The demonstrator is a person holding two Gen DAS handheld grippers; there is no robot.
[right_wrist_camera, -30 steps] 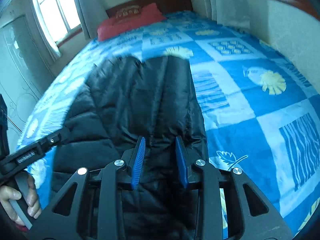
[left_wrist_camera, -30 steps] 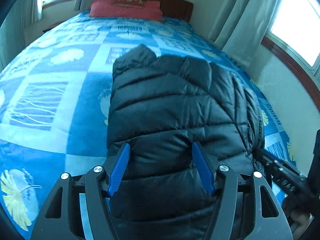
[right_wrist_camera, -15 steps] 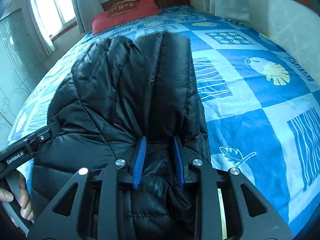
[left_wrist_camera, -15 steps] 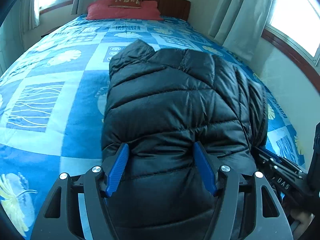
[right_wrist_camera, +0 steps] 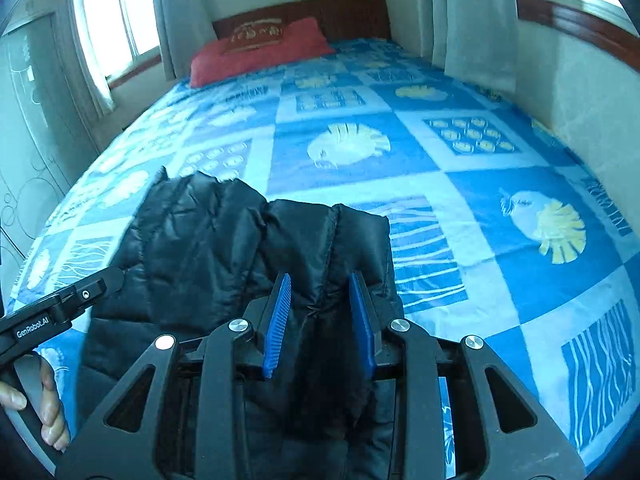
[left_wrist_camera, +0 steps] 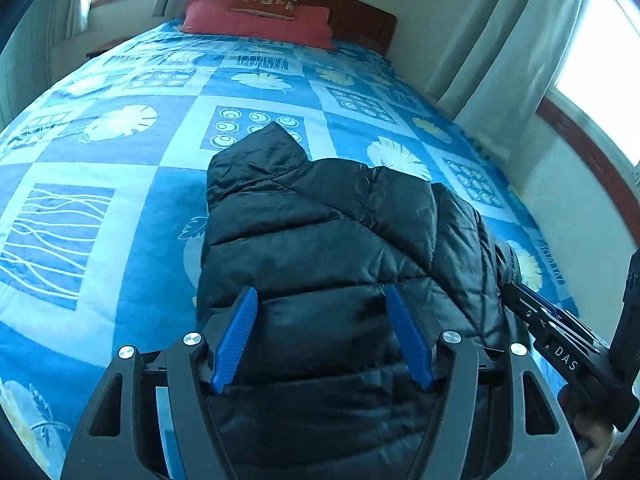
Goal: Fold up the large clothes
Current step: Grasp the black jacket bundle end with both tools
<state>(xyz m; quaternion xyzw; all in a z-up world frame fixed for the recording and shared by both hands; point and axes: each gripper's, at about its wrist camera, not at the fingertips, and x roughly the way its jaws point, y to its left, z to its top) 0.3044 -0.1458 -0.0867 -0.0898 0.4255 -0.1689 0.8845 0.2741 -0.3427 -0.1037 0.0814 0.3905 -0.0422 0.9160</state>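
Black puffer jacket (left_wrist_camera: 328, 248) is gripped by both tools, left (left_wrist_camera: 322, 336) wide, right (right_wrist_camera: 322, 316) narrow.

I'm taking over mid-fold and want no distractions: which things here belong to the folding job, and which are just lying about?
Part of the job:
- black puffer jacket, gripped at its near edge
- left gripper
- right gripper
- blue patterned bedspread, the folding surface

Just lying about:
- red pillow
- curtains
- wooden headboard
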